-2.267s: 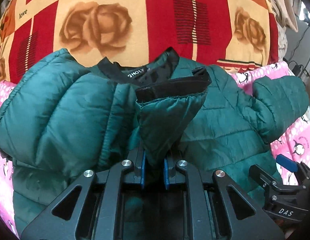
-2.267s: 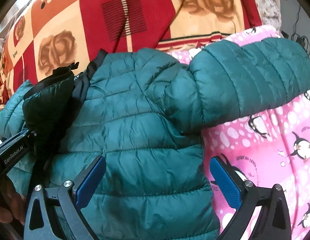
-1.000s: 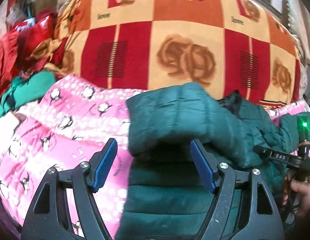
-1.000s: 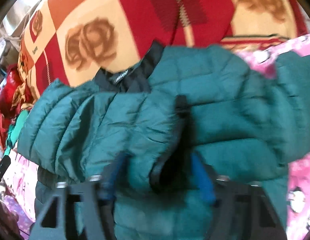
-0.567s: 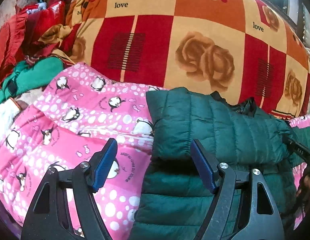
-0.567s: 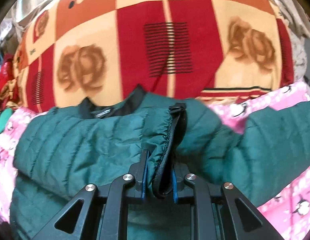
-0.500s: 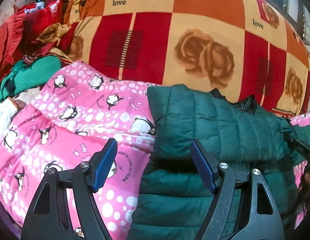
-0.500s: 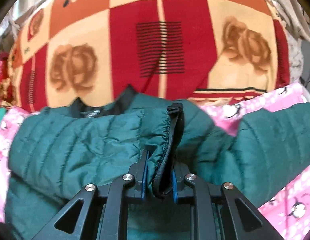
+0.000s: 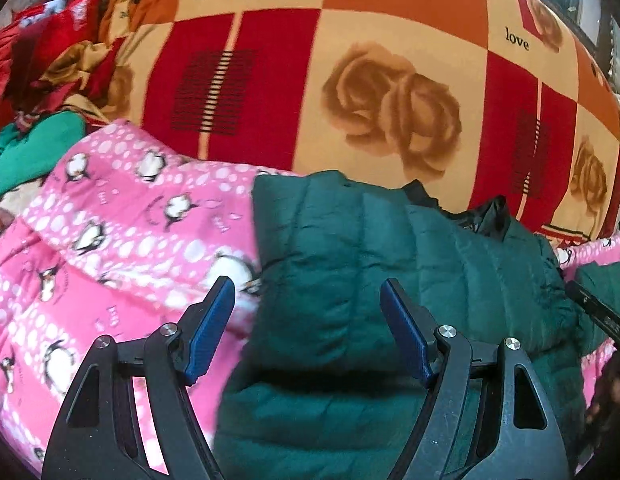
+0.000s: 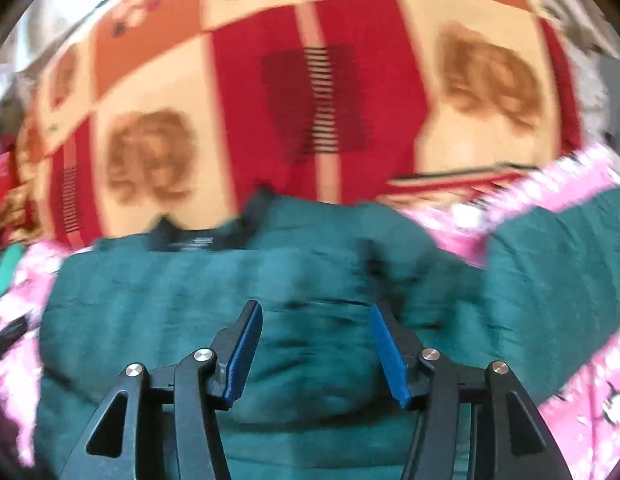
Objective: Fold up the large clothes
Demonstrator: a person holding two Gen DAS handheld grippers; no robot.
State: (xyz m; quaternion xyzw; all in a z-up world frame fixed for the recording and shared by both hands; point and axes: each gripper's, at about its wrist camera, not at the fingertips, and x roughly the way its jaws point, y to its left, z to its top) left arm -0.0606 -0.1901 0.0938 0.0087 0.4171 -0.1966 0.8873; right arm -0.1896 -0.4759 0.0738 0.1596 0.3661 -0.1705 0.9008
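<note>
- Jacket (image 9: 350,264): dark green, quilted, lying on the pink sheet (image 9: 121,220) at the foot of the rose blanket (image 9: 350,80). One sleeve (image 9: 450,264) is folded across the chest; its left fold edge stands square and clean against the sheet.
- Collar (image 9: 486,216): black lining shows at the jacket's far edge, close against the blanket.
- Left gripper (image 9: 305,332): jaws spread wide and holding nothing. The left pad hangs over the sheet, the right pad over the jacket, so the jacket's left edge runs between them.
- Right gripper (image 10: 316,354): jaws spread, nothing between the pads. It is over the jacket's middle. The right wrist view is smeared by motion blur, so contact with the cloth cannot be judged.
- Second sleeve (image 10: 550,264): lies out to the right on the sheet, not folded in.
- Open room, left: bare sheet reaches from the jacket's edge to a clothes heap (image 9: 33,92) of red and green at the far left.
- Open room, right: a strip of sheet shows between jacket body and second sleeve, and more beyond the sleeve at the lower right.
- Far side: the blanket rises directly behind the collar, with little free sheet there.
- Near hem: hidden under both grippers' frames.
</note>
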